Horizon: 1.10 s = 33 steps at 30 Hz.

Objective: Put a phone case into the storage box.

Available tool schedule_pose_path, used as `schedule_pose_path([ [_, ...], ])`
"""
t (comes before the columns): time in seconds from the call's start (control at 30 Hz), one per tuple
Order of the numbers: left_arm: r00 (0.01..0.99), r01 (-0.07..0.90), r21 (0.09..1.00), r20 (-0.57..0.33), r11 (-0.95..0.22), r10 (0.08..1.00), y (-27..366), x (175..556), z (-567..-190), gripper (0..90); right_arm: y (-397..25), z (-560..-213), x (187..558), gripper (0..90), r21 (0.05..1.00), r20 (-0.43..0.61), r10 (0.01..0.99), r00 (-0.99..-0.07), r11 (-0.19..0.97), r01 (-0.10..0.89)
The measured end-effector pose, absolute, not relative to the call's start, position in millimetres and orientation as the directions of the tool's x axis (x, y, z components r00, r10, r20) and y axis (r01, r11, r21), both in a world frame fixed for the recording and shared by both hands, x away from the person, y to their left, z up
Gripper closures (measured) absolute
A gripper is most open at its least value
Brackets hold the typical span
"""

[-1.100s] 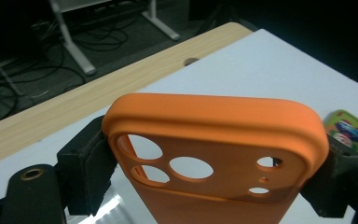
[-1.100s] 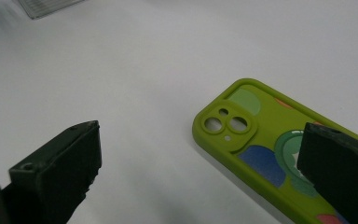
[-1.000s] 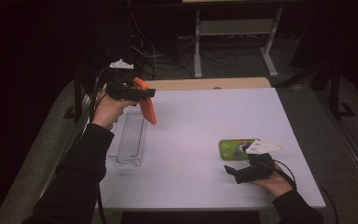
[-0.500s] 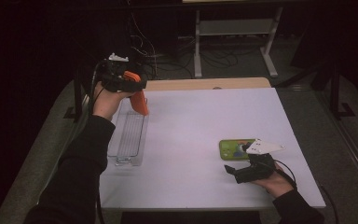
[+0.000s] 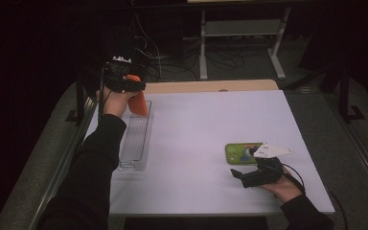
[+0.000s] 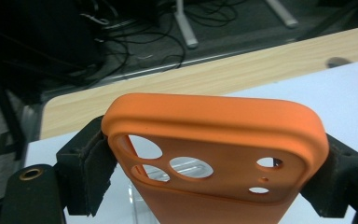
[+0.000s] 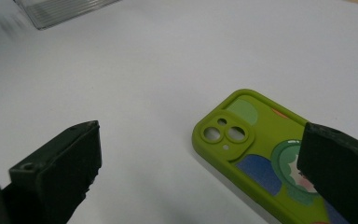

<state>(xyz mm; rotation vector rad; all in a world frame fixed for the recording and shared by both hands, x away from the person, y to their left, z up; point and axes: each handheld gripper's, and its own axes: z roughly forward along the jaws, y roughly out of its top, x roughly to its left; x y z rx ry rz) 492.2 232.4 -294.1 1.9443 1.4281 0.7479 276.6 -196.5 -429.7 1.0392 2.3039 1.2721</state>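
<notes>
The orange phone case (image 6: 214, 154) is pinched across its width between the two jaws of the left gripper (image 5: 124, 81), which holds it lifted over the far end of the clear plastic tray (image 5: 135, 139) near the far left corner of the white table (image 5: 196, 124); through its camera holes part of the tray shows below. Well apart, near the table's right front, a green phone case (image 7: 261, 149) lies flat on the surface. The right gripper (image 5: 249, 176) rests just beside the green case with its jaws spread wide, holding nothing.
</notes>
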Motion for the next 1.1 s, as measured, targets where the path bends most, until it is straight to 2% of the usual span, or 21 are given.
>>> schedule_pose_path([
  [0.57, 0.142, 0.661, 0.722, 0.148, -0.205, 0.979, 223, 513, -328, 15.6, -197, -430, 278, 0.0, 0.829, 0.068, 0.716, -0.695, 0.347, 0.438],
  [1.1, 0.079, 0.705, 0.691, 0.147, -0.160, 0.986, 223, 524, -347, 15.0, -197, -430, 278, 0.0, 0.828, 0.076, 0.717, -0.693, 0.341, 0.445],
])
